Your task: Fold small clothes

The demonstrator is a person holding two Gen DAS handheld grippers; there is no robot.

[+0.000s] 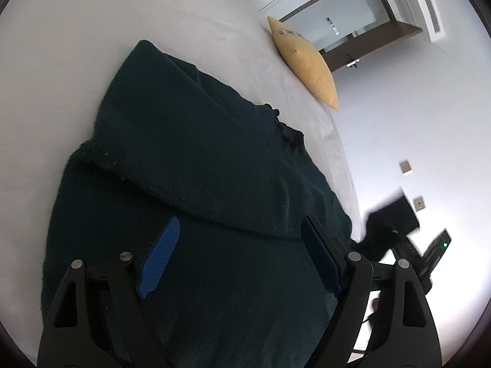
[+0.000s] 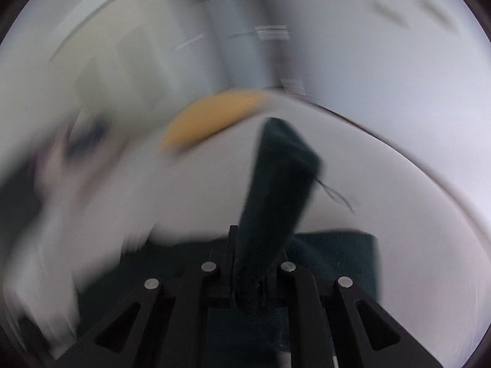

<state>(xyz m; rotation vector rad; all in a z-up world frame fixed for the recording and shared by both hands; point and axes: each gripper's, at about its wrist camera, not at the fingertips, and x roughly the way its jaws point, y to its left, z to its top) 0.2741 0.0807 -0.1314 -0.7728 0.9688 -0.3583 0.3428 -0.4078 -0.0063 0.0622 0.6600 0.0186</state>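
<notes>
A dark green knitted garment point(image 1: 199, 159) lies on the white bed point(image 1: 61, 61), one part folded over the rest. My left gripper point(image 1: 239, 233) is open and hovers just above it, its blue pads point(image 1: 161, 256) spread wide and holding nothing. In the blurred right wrist view my right gripper point(image 2: 257, 254) is shut on a strip of the dark green garment point(image 2: 282, 178), which sticks up and forward from the jaws. More of the garment point(image 2: 337, 254) lies flat on the bed beneath. The right gripper shows blurred at the bed's edge in the left view point(image 1: 399, 230).
A yellow cushion point(image 1: 303, 61) lies at the far edge of the bed and shows blurred in the right view point(image 2: 211, 119). Beyond it are a white wall and a dark-framed doorway point(image 1: 353, 30). The bed's edge point(image 1: 340, 153) runs along the right.
</notes>
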